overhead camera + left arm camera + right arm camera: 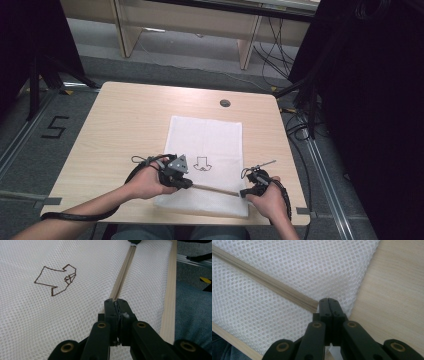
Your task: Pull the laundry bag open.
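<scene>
A white mesh bag [207,135] lies flat on the wooden table [125,130], with a brown outline drawing [202,164] printed on it. A beige zipper [215,190] runs across its near end. My left gripper [189,184] is shut on the zipper's left part; in the left gripper view the jaws [116,302] pinch the zipper [125,272], which runs away from them. My right gripper [243,193] is shut at the zipper's right end; in the right gripper view the jaws [329,301] close where the zipper [269,282] stops, near the bag's corner.
A round cable hole [225,103] sits in the table's far side. Bare wood [392,285] lies right of the bag. Black stands and cables [300,95] crowd the floor at the right, and a desk frame [125,30] stands behind.
</scene>
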